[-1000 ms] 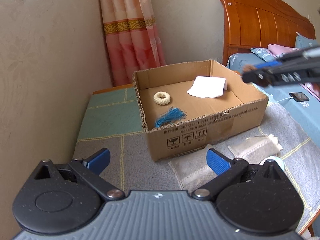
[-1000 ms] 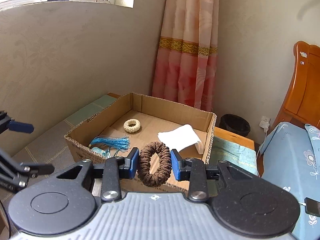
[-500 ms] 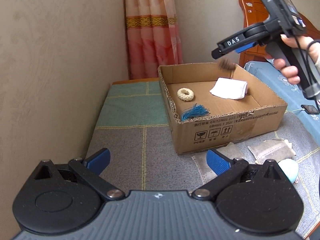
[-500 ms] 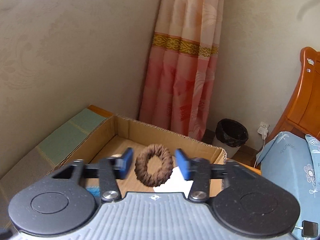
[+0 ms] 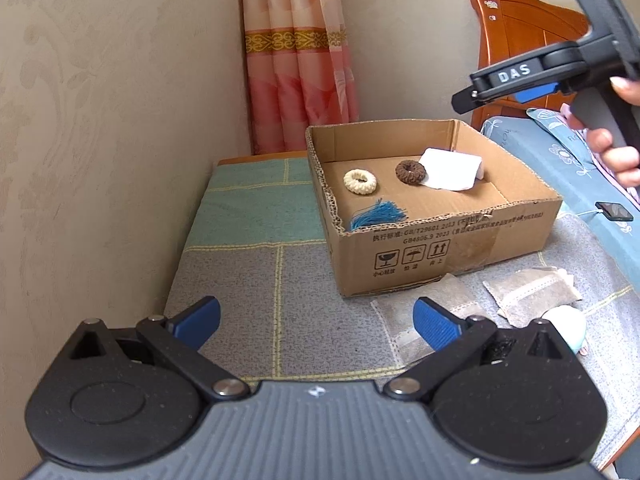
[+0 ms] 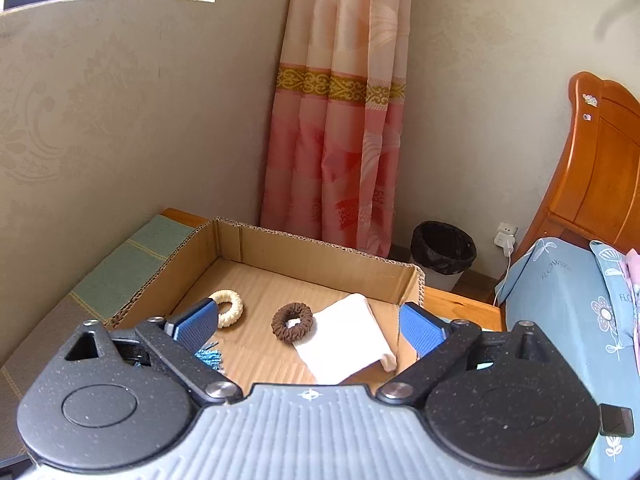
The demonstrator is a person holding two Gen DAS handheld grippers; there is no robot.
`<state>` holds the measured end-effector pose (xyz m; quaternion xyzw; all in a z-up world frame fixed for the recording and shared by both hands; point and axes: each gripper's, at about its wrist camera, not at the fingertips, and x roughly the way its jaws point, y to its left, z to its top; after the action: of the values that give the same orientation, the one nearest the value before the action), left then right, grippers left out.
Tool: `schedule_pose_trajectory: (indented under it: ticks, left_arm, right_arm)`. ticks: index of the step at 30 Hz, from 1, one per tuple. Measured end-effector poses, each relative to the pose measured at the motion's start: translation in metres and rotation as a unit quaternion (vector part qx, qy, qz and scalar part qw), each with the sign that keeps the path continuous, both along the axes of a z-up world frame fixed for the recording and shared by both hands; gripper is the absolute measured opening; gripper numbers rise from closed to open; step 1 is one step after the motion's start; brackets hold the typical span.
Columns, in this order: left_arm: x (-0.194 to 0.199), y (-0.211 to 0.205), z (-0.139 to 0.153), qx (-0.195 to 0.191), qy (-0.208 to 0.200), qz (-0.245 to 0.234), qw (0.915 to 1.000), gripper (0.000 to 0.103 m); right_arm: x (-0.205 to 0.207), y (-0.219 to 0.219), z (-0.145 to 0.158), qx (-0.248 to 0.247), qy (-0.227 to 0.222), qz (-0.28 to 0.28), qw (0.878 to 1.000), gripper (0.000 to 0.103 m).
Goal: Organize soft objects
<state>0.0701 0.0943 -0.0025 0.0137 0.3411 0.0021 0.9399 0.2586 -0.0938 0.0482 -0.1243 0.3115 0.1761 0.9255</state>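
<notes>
Now I'm hovering my right claw (image 6: 309, 326), jaws just spreading wide, empty; brown scrunchie (image 6: 293, 321) lying in the cardboard box (image 6: 316, 252), left claw (image 5: 316, 320) open too.

We see the cardboard box (image 5: 440, 236) standing on the patchwork cover (image 5: 256, 280), with the wall on its left and the curtain (image 5: 300, 56) behind it. In the box lie four things: the pale ring (image 5: 360, 182) near the left wall, the dark ring (image 5: 411, 171) just to its right, and the folded cloth (image 5: 450, 170) further right, where the dark ring overlaps its edge. The tassel (image 5: 378, 214) lies in the front left corner. Before the box, on the cover, lie two flat pouches (image 5: 532, 290) and a small round thing (image 5: 568, 326). To the right stands the bed (image 5: 568, 168), and the bin (image 6: 442, 250) is behind the box, beside the curtain.
</notes>
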Motion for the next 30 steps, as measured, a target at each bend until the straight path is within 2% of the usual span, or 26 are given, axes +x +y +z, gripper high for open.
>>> schedule_pose_trajectory:
  ticks: [8, 12, 20, 27, 30]
  left_arm:
    - [-0.006, -0.011, 0.003, 0.008, 0.000, -0.014, 0.9999, 0.102]
    - [-0.008, -0.015, 0.002, 0.009, 0.000, -0.019, 0.9998, 0.102]
    - [-0.009, -0.023, -0.005, 0.007, 0.011, -0.028, 0.9995, 0.102]
    - [-0.009, -0.027, -0.008, 0.007, 0.018, -0.033, 0.9993, 0.102]
    - [-0.009, -0.029, -0.009, 0.008, 0.019, -0.034, 0.9992, 0.102]
  right_arm:
    - [-0.050, -0.022, -0.001, 0.004, 0.002, -0.009, 1.000, 0.103]
    - [-0.073, -0.032, -0.019, -0.007, 0.018, -0.011, 1.000, 0.103]
    - [-0.112, -0.040, -0.073, -0.043, 0.062, -0.014, 0.997, 0.103]
    - [-0.121, -0.051, -0.087, -0.023, 0.078, -0.031, 0.996, 0.103]
    - [-0.120, -0.049, -0.092, -0.029, 0.086, -0.028, 0.995, 0.103]
